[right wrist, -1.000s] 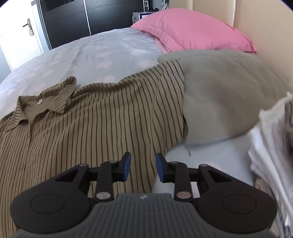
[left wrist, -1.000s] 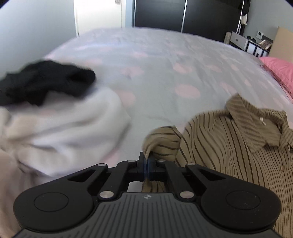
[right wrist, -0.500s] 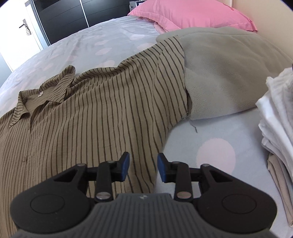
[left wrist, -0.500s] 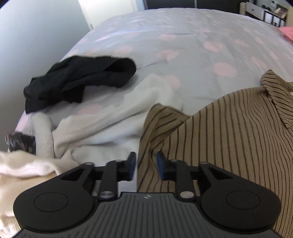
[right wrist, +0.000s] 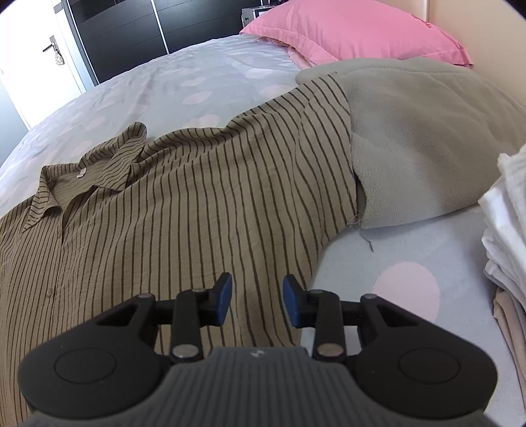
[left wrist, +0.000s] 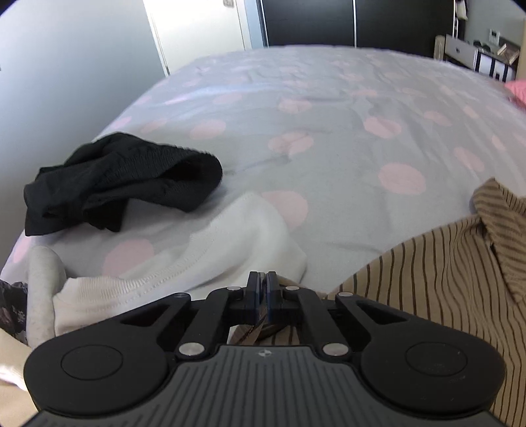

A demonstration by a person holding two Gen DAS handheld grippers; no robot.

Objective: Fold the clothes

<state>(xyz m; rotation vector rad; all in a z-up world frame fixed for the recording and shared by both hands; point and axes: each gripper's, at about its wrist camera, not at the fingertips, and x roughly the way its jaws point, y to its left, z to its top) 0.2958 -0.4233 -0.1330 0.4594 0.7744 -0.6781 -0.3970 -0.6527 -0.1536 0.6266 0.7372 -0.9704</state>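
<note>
Your left gripper (left wrist: 262, 282) has just closed, jaws pinched on the striped shirt's (right wrist: 203, 210) sleeve edge. Your right gripper (right wrist: 257, 294) hangs part open, empty, over the shirt spread on the bed (left wrist: 328, 131).

A wide bed (left wrist: 328, 138) fills the room here, its pale grey cover dotted with soft pink circles and bright with daylight. At the head sits a pink pillow (right wrist: 355, 29) against a cream headboard (right wrist: 476, 36). Beyond the foot stands a dark wardrobe (right wrist: 131, 29) with tall black doors — beside it, a white door (right wrist: 39, 56) with a metal handle. The plain wall (left wrist: 65, 65) on the left reads pale grey, and a white shelf unit (left wrist: 473, 56) — small clutter on it — stands in the far corner.
</note>
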